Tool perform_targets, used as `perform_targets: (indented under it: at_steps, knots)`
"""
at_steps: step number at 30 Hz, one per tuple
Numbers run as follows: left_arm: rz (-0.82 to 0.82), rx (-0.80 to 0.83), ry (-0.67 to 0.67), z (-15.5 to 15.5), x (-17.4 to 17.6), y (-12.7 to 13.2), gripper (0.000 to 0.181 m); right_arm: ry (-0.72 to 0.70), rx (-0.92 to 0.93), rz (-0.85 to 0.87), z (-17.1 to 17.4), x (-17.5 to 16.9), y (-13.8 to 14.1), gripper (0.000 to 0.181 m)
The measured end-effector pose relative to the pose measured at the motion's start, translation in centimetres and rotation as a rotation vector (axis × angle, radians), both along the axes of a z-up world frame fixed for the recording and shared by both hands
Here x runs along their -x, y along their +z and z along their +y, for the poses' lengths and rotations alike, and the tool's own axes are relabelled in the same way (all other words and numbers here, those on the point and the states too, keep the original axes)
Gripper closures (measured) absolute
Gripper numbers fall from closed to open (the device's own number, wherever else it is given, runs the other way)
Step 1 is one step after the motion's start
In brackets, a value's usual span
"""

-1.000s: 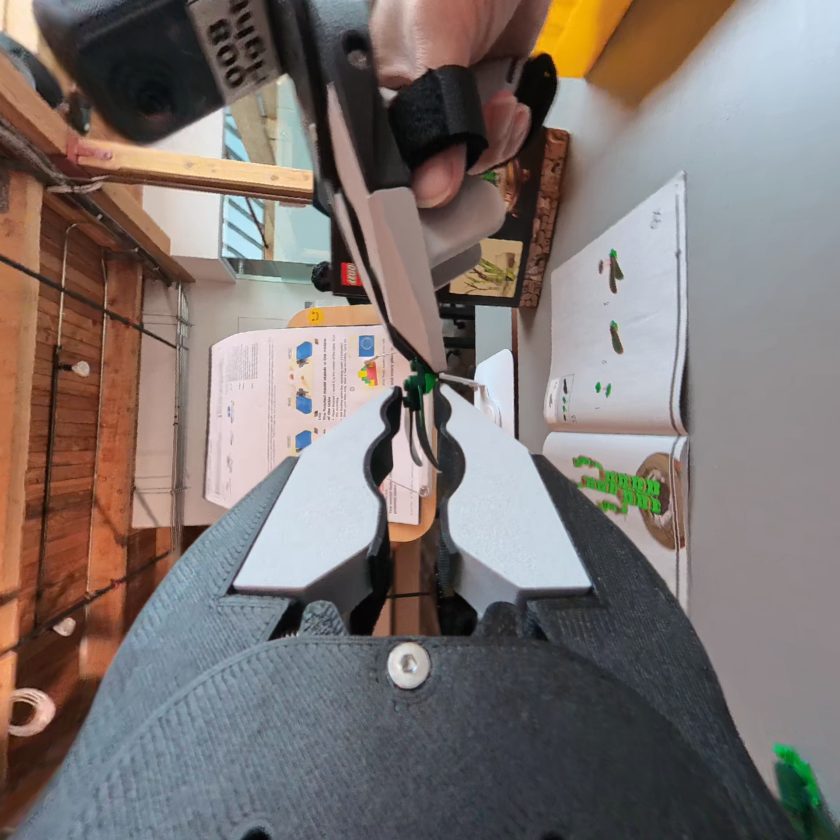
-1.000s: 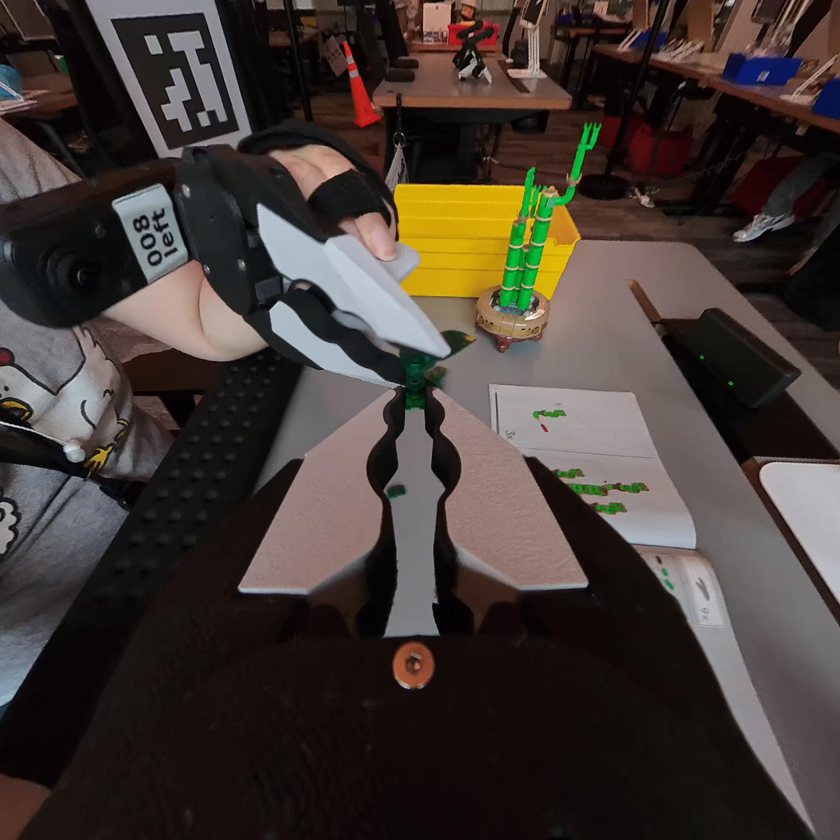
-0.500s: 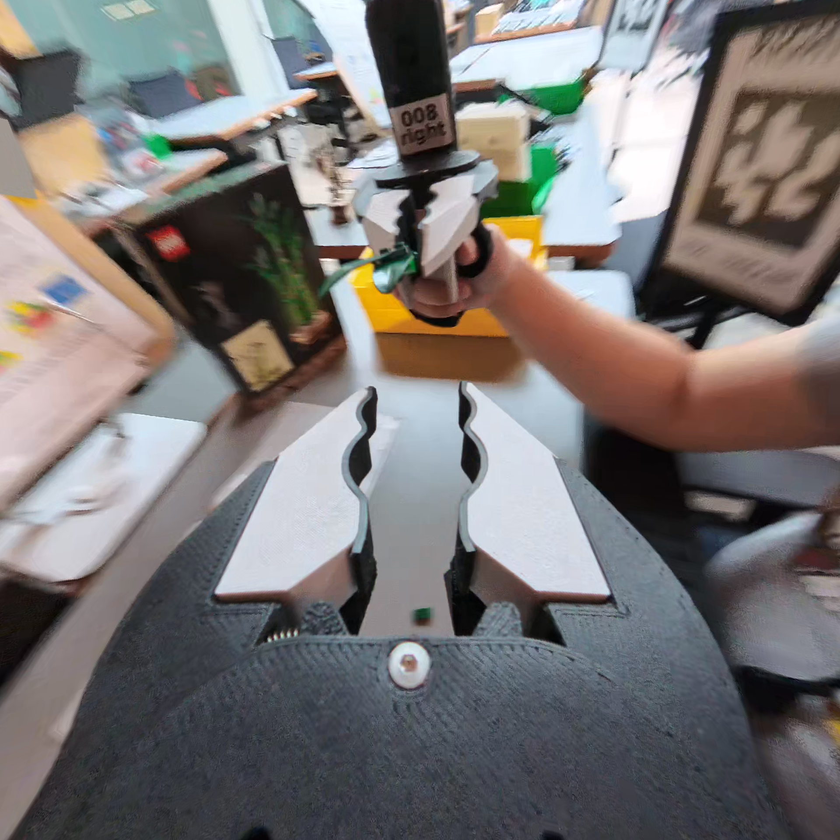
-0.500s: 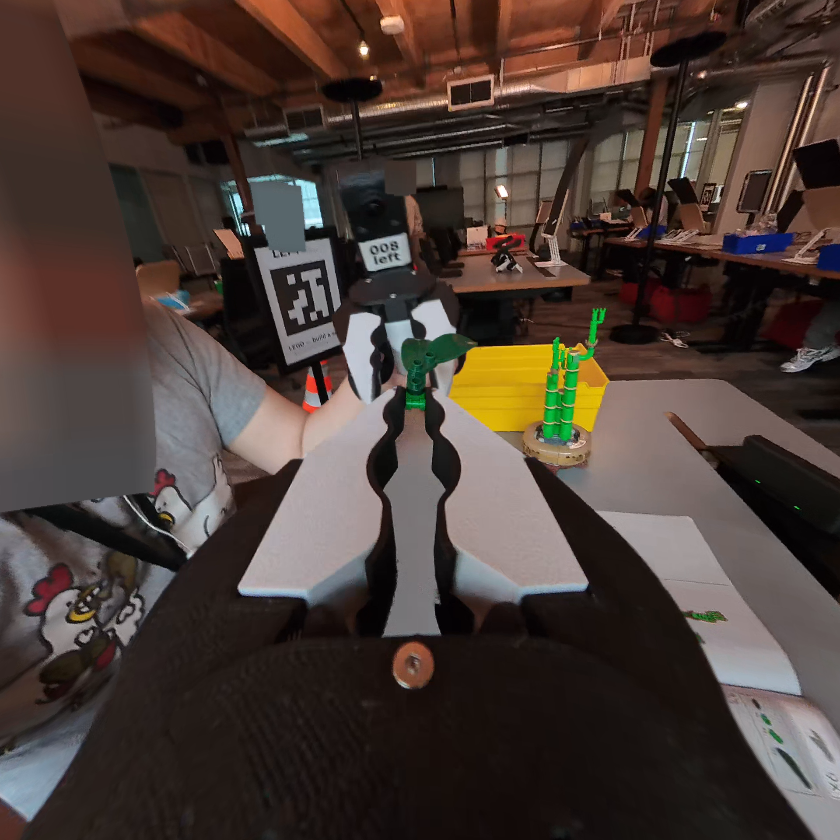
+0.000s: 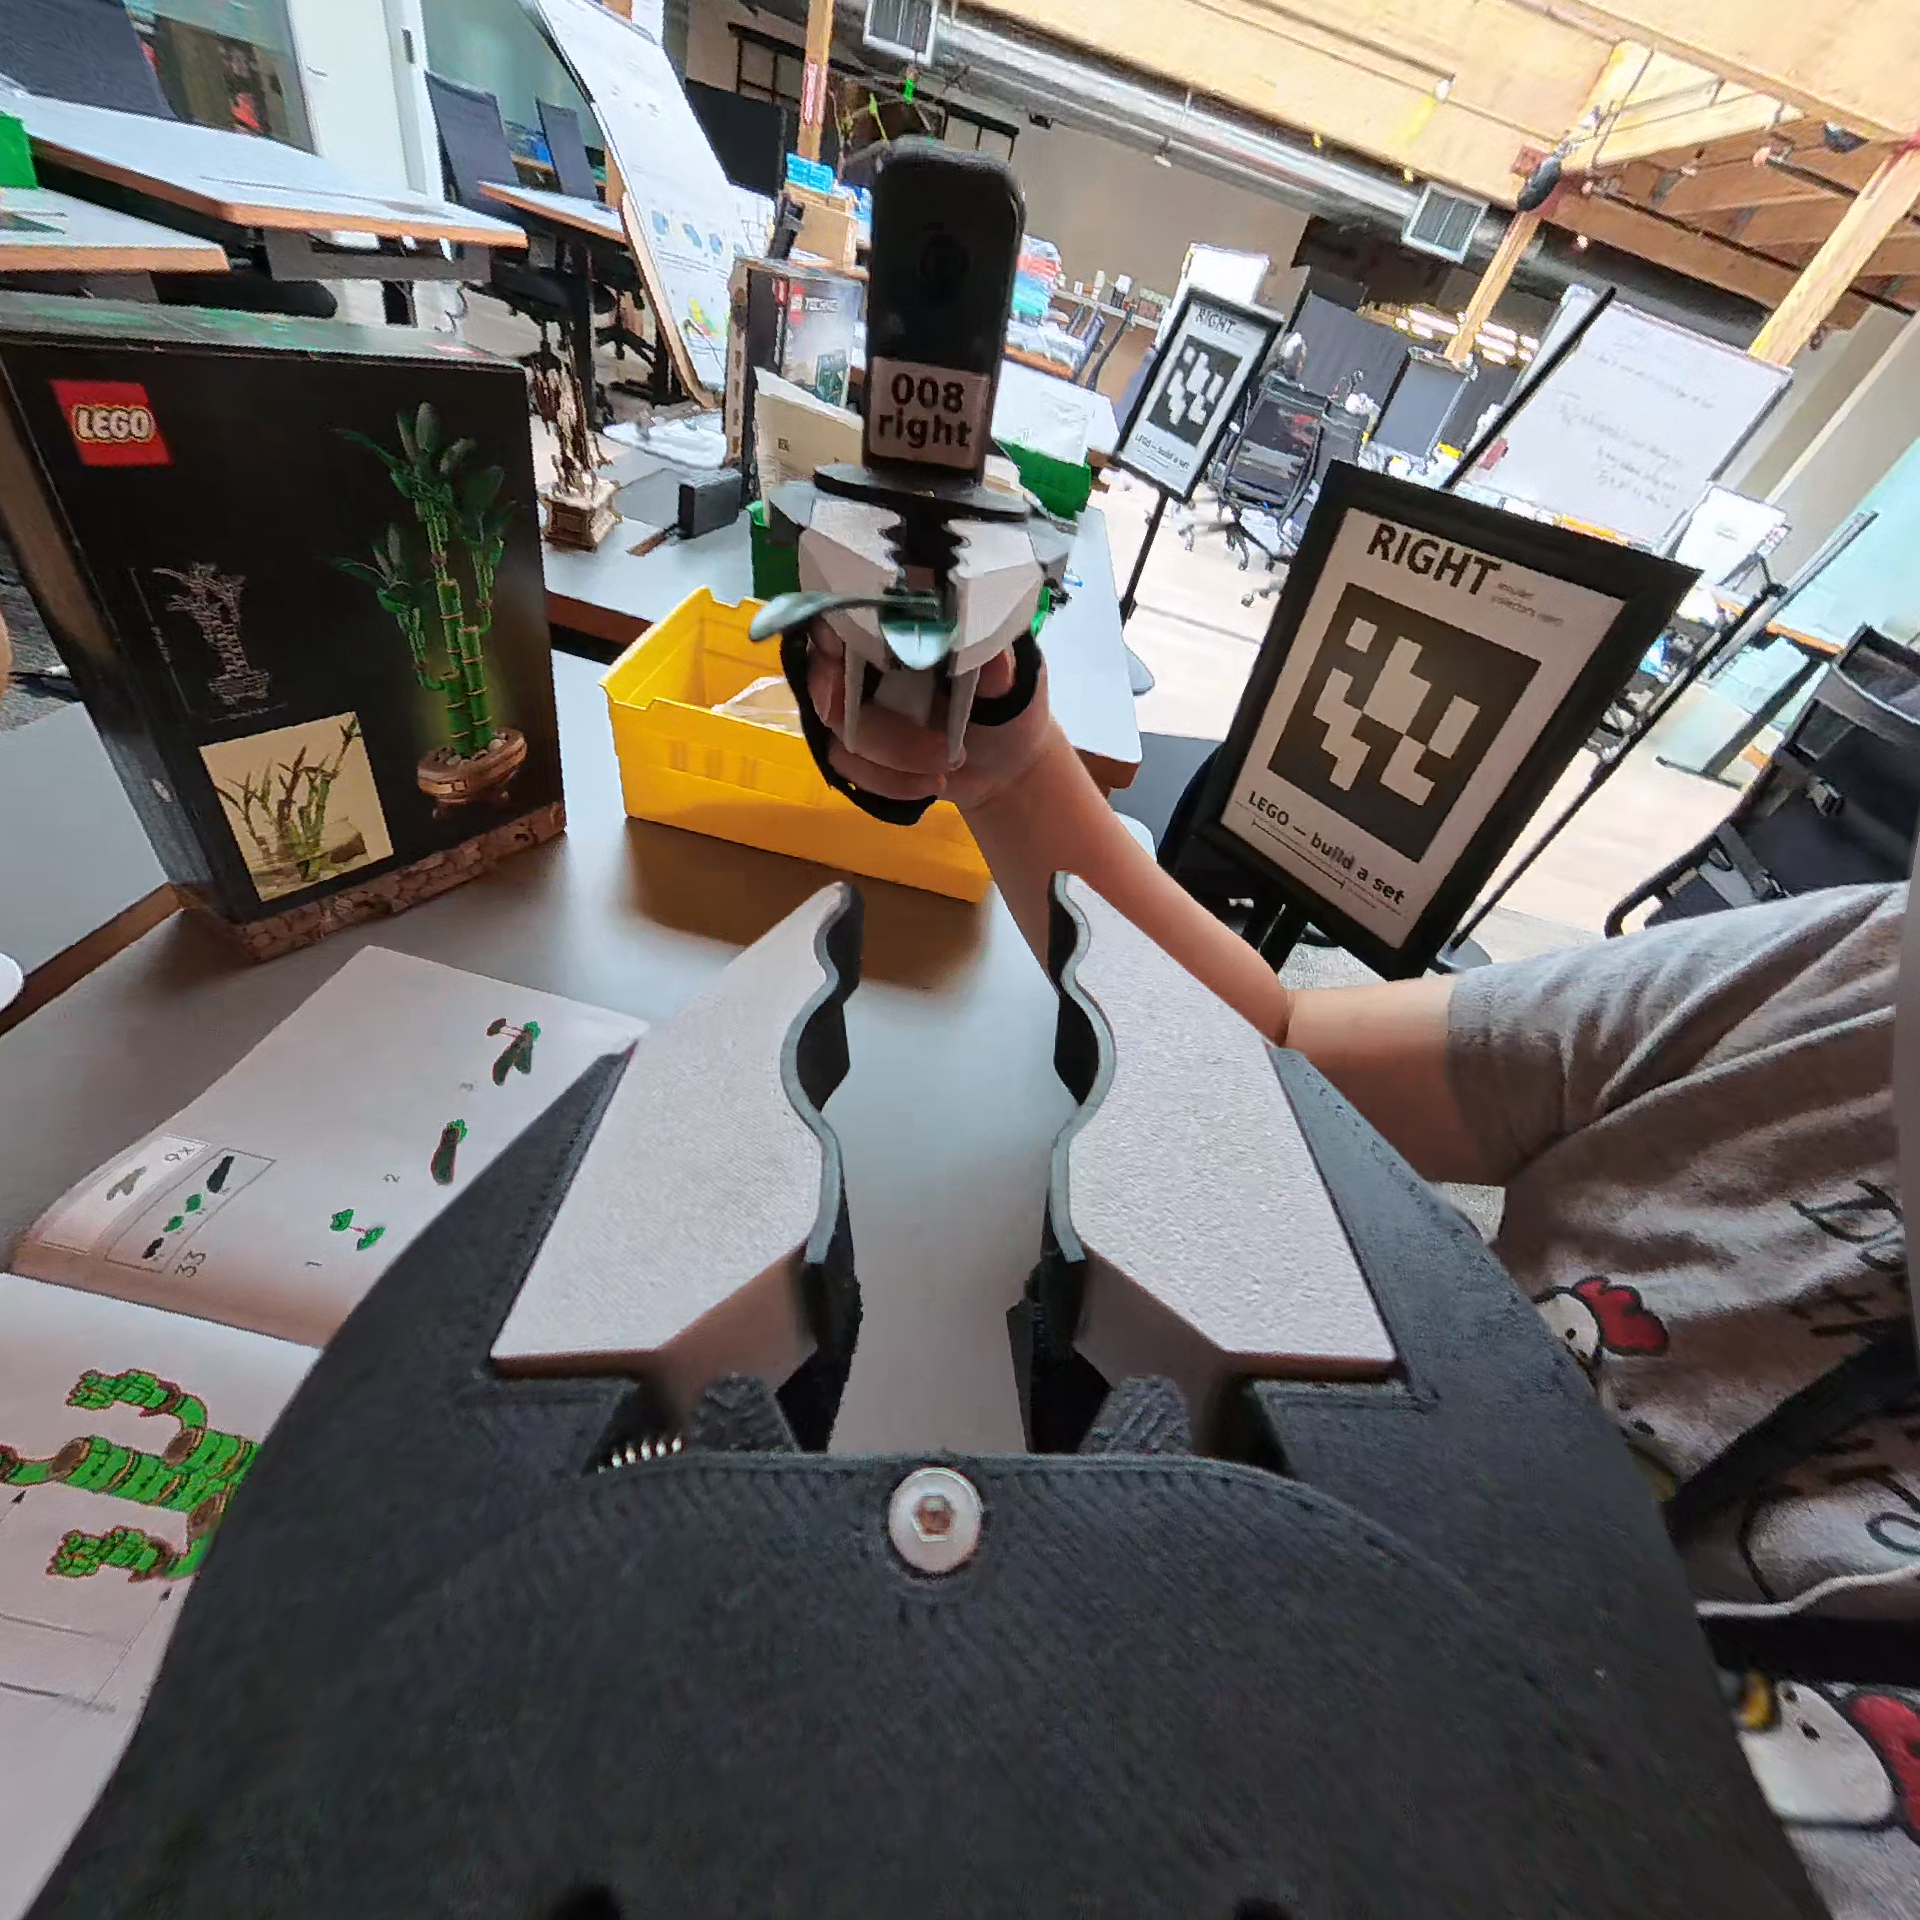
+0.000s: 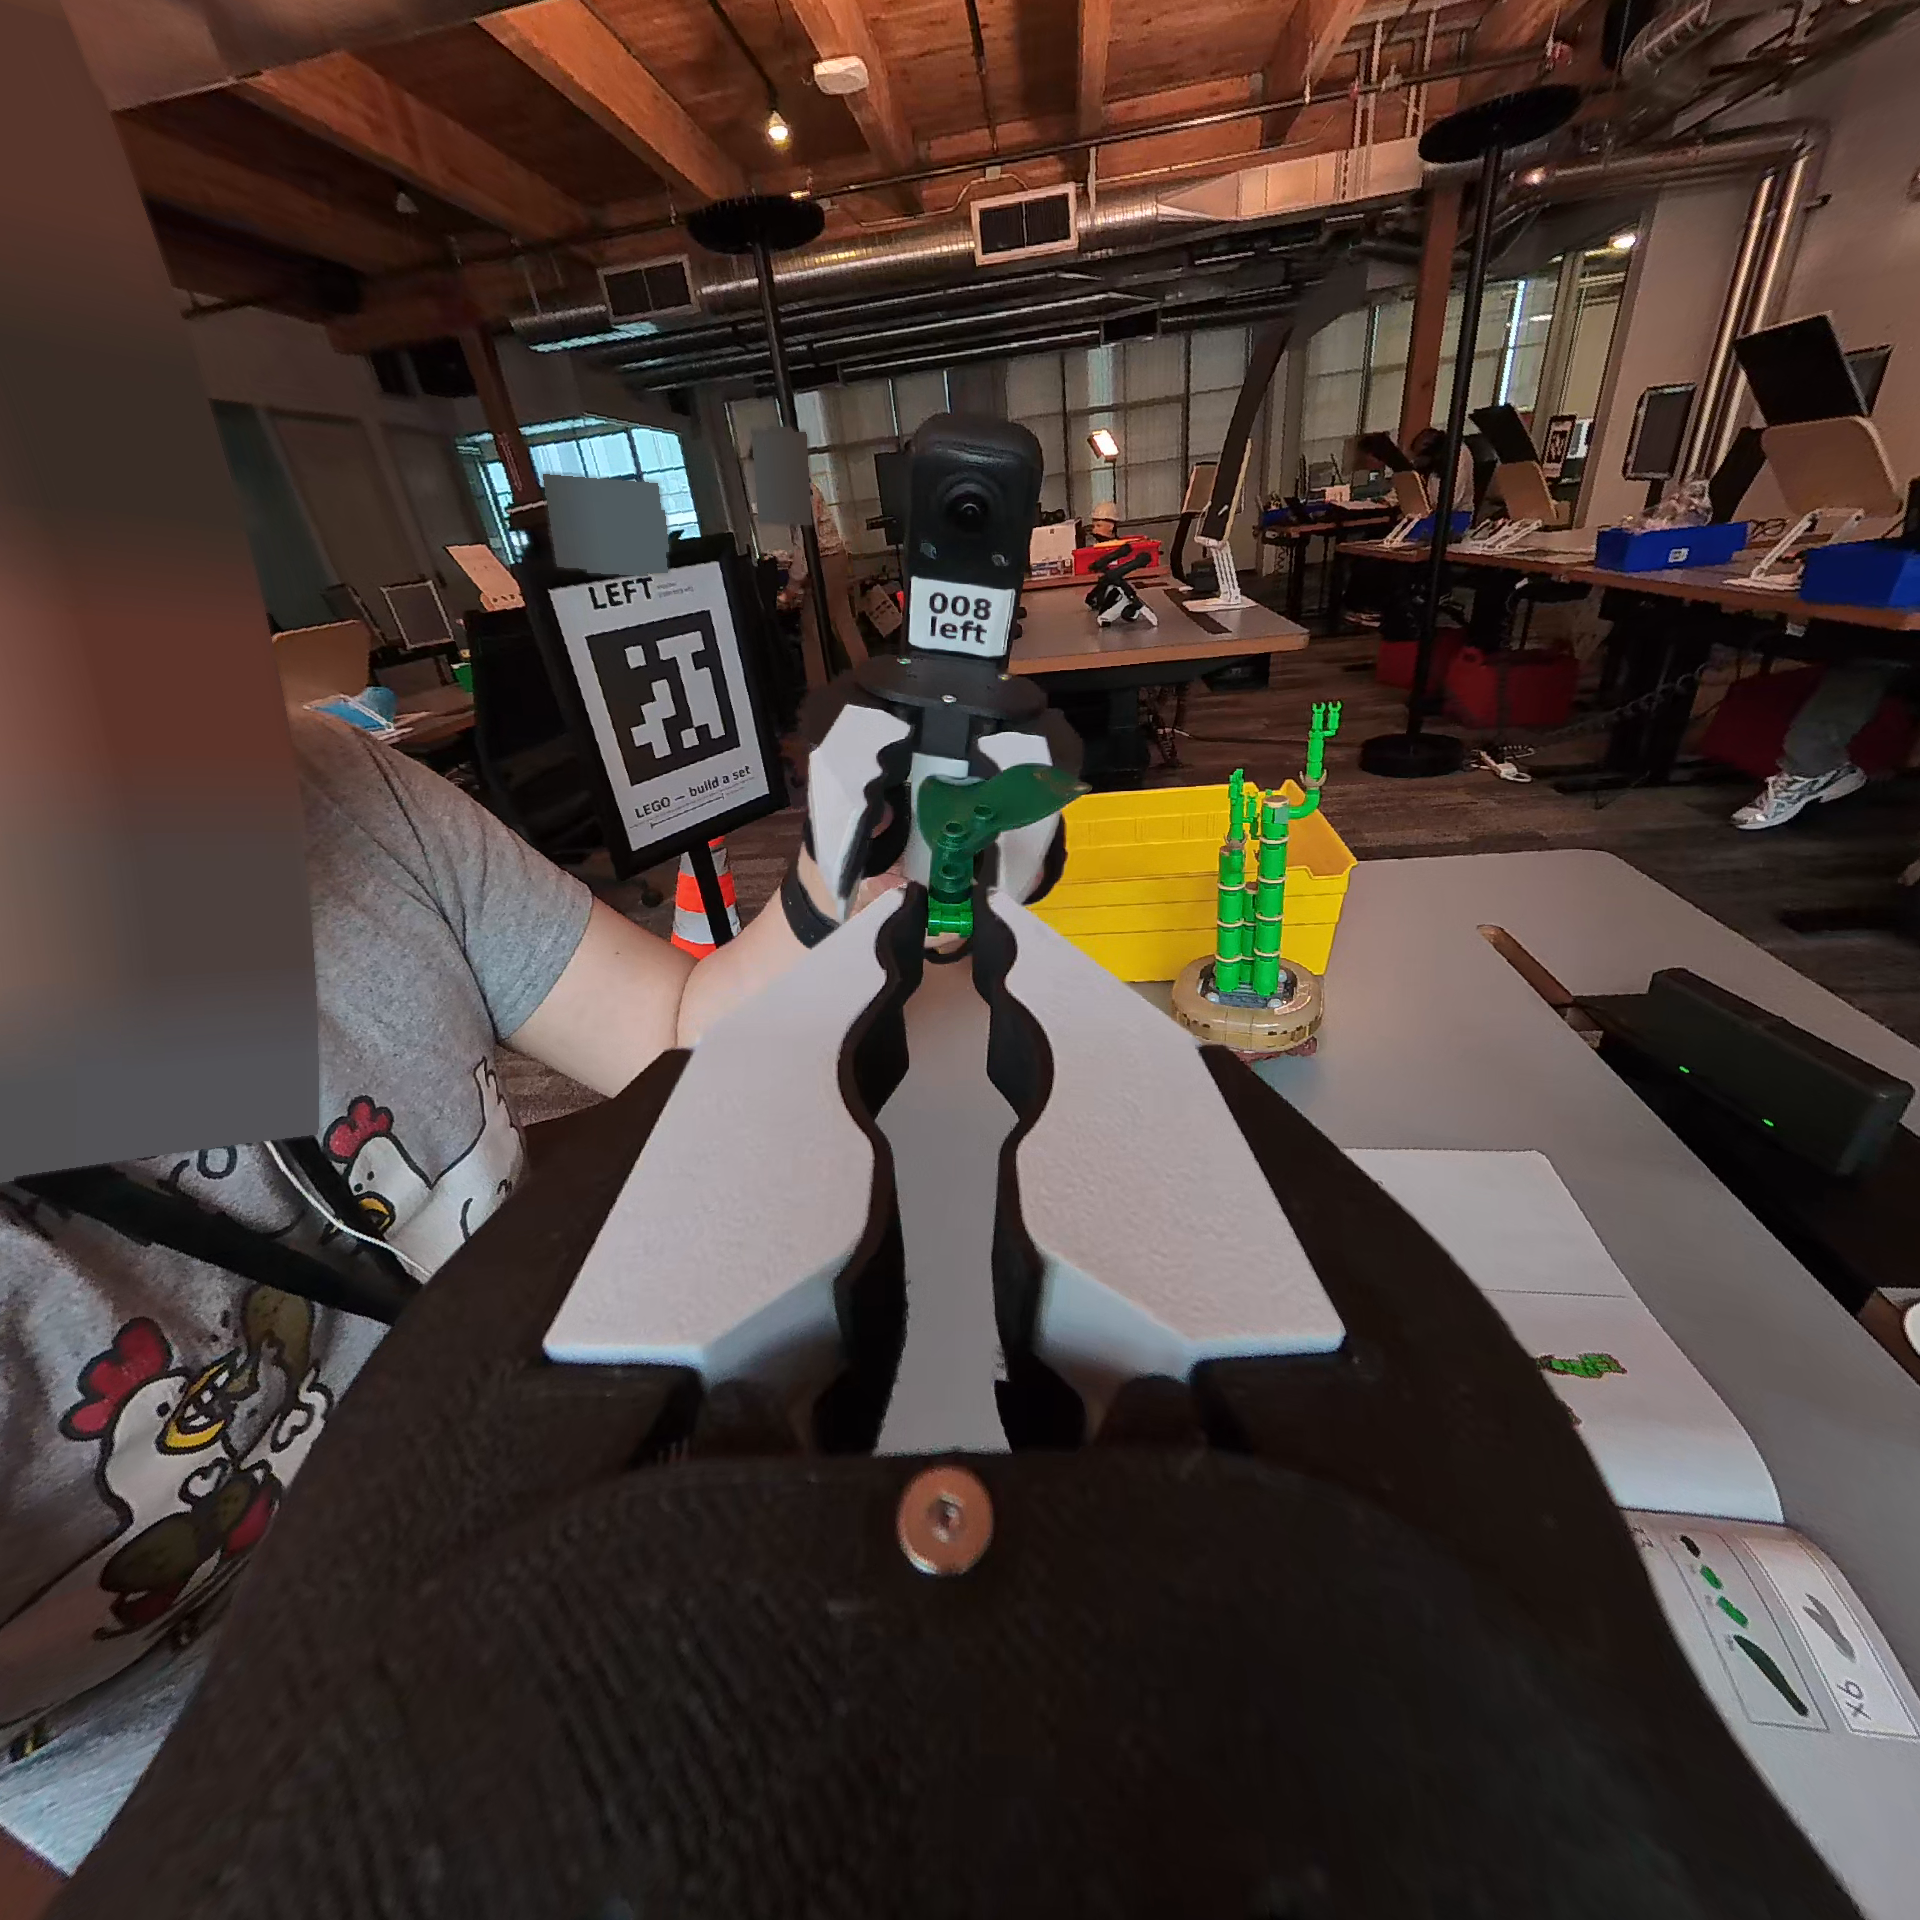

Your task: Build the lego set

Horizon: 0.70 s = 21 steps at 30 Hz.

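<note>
Leaf piece and bamboo model in progress

A dark green leaf piece on a bright green stem is standing upright, clamped at its base. The part-built green bamboo model is standing on its tan round base on the counter.

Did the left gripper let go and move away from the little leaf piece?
Yes. The left gripper is open and has backed off from the leaf piece, which the right gripper holds above the grey table.

Right hand-held gripper pinches leaf piece

open-plan workshop: rows of desks, exposed ceiling ducts, marker signs.
</note>
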<state>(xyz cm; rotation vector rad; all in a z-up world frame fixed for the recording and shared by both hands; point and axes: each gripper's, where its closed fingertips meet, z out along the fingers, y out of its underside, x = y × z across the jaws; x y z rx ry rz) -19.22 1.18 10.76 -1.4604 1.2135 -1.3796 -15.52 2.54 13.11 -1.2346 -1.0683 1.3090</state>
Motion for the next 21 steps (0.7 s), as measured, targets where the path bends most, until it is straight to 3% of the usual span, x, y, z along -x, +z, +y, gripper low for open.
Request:
perform_targets:
  at_steps: [10, 21]
  knots:
    - [-0.228, 0.008, 0.046, 0.6, -1.9, 1.7, 0.149, -0.062, -0.15, -0.067, -0.6, 1.4, 0.1, 0.175]
    - [-0.303, -0.107, 0.086, 0.4, -1.6, 2.8, 0.161, -0.027, -0.076, -0.035, -0.9, 2.8, 0.6, 0.175]
